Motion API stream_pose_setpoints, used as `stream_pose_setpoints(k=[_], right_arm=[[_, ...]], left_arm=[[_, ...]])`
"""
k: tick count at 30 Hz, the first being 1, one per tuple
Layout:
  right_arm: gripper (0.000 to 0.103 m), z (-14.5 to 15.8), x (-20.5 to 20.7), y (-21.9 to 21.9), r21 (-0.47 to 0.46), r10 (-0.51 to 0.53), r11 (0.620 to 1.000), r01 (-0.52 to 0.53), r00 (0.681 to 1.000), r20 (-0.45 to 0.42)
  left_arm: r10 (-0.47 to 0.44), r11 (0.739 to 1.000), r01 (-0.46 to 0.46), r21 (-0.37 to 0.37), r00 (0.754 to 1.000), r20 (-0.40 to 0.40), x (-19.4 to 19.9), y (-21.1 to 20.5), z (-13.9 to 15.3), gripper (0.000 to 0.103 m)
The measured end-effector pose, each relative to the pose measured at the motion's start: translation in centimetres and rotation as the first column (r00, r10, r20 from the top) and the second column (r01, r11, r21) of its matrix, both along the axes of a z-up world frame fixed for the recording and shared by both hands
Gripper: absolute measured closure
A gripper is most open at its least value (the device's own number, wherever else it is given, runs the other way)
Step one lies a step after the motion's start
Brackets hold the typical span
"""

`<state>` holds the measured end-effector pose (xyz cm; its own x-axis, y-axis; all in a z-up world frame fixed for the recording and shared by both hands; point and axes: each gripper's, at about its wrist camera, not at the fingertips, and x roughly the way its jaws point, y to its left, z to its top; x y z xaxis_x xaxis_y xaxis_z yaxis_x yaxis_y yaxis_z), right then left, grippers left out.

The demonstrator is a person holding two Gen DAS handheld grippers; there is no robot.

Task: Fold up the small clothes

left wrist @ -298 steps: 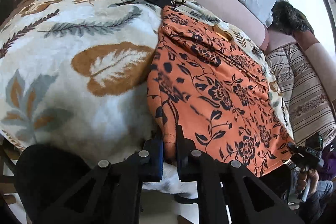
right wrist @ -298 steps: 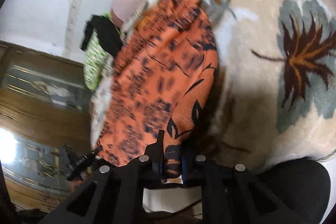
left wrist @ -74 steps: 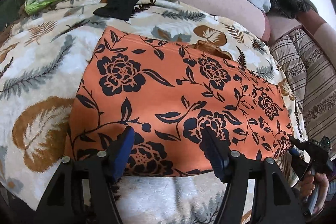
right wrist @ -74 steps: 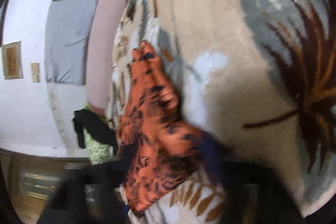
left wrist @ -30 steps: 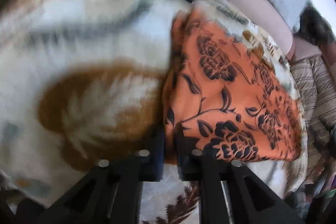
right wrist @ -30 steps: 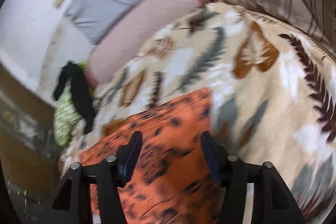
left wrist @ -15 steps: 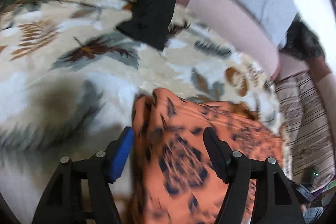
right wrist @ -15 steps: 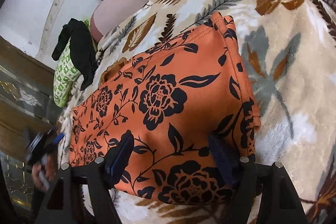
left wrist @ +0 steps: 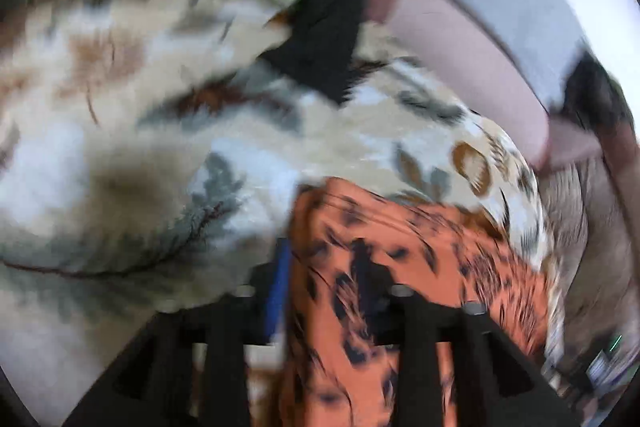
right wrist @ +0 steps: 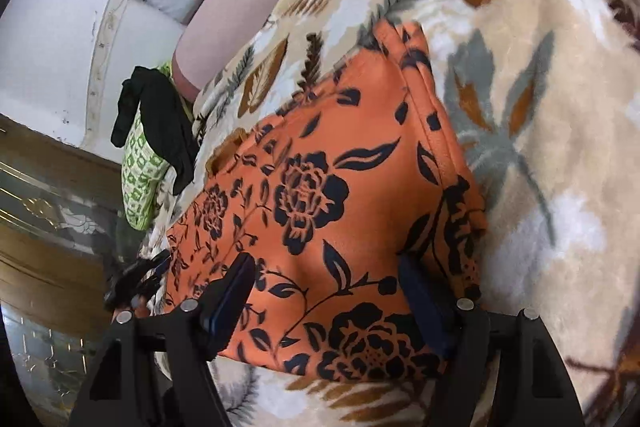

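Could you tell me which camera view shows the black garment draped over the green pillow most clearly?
The right wrist view: the black garment appears sharp. The left wrist view shows it larger but motion-blurred.

Blurred orange floral garment point(left wrist: 404, 267) between left gripper point(left wrist: 332, 291) fingers, on leaf-print blanket point(left wrist: 120, 131)

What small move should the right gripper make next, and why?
Probably close the right gripper on the garment's near edge. Its jaws stand open astride that edge, holding nothing, while the left gripper already seems to be on the opposite end, though that view is blurred.
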<state>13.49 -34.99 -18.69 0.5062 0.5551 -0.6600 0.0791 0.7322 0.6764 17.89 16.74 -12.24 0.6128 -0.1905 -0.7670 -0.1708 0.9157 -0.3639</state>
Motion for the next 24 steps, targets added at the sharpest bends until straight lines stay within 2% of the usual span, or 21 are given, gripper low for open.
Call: stream_pose_setpoints(k=[2, 4, 6, 7, 8, 10, 12, 14, 17, 18, 19, 20, 21, 22, 24], right_arm=[[0.026, 1.1, -0.2, 0.2, 0.017, 0.014, 1.0, -0.015, 0.999, 0.048], [0.024, 0.5, 0.5, 0.3, 0.044, 0.009, 0.999, -0.01, 0.999, 0.041], [0.021, -2.3, 1.7, -0.2, 0.024, -0.021, 0.999, 0.022, 0.999, -0.041], [0.025, -3.6, 1.9, -0.7, 0.057, -0.058, 0.996, 0.064, 0.993, -0.1], [0.025, -3.1, 1.7, -0.9, 0.077, -0.095, 0.992, 0.103, 0.991, -0.094], [0.025, -0.4, 2.0, 0.0, 0.024, -0.057, 0.998, 0.058, 0.998, -0.032], [0.025, 1.6, 2.6, 1.0, -0.012, -0.004, 1.0, 0.004, 0.999, 0.037], [0.025, 2.3, 4.2, 1.3, -0.036, 0.028, 0.999, -0.026, 0.998, 0.053], [0.025, -0.2, 7.7, -0.1, -0.065, -0.022, 0.998, 0.023, 0.999, 0.024], [0.025, -2.5, 9.3, -1.6, -0.079, -0.077, 0.994, 0.073, 0.996, -0.037], [0.025, -4.1, 10.0, -2.8, -0.017, -0.107, 0.994, 0.106, 0.991, -0.076], [0.025, -4.6, 10.2, -4.0, 0.065, -0.145, 0.987, 0.15, 0.987, -0.073], [0.025, -4.2, 10.0, -4.9, 0.113, -0.193, 0.973, 0.201, 0.979, -0.071], [0.025, -3.5, 9.9, -5.1, 0.122, -0.207, 0.969, 0.214, 0.976, -0.068], [0.025, -1.4, 9.0, -5.1, 0.157, -0.197, 0.969, 0.193, 0.98, 0.014]], left_arm=[[-0.032, 0.997, 0.028, 0.073, 0.998, 0.053, -2.1, -2.3, 1.7, 0.045], [-0.066, 0.99, 0.059, 0.126, 0.996, 0.052, -3.9, -4.6, 2.5, 0.043], [-0.052, 0.986, 0.05, 0.157, 0.999, 0.005, -5.1, -6.4, 2.3, 0.043], [-0.035, 0.986, 0.04, 0.162, 0.999, -0.034, -5.6, -7.1, 1.9, 0.043], [-0.022, 0.988, 0.032, 0.152, 0.998, -0.066, -6.1, -7.7, 1.3, 0.043], [-0.033, 0.989, 0.044, 0.138, 0.996, -0.083, -6.9, -8.6, 0.4, 0.043], [-0.044, 0.984, 0.06, 0.169, 0.994, -0.102, -7.0, -9.5, -0.3, 0.043], [-0.051, 0.981, 0.072, 0.181, 0.992, -0.118, -6.8, -9.9, -0.7, 0.043], [-0.047, 0.982, 0.067, 0.177, 0.992, -0.119, -6.8, -10.0, -0.8, 0.043], [-0.043, 0.981, 0.065, 0.181, 0.992, -0.122, -6.7, -10.0, -0.8, 0.043], [-0.04, 0.98, 0.064, 0.188, 0.991, -0.127, -6.5, -10.1, -0.9, 0.043], [-0.04, 0.979, 0.065, 0.193, 0.991, -0.128, -6.5, -10.1, -0.8, 0.043], [-0.041, 0.978, 0.065, 0.199, 0.991, -0.125, -6.5, -10.1, -0.8, 0.043], [-0.041, 0.976, 0.065, 0.208, 0.992, -0.121, -6.3, -10.1, -0.8, 0.043], [-0.045, 0.973, 0.073, 0.22, 0.991, -0.127, -6.0, -10.2, -1.0, 0.043]])
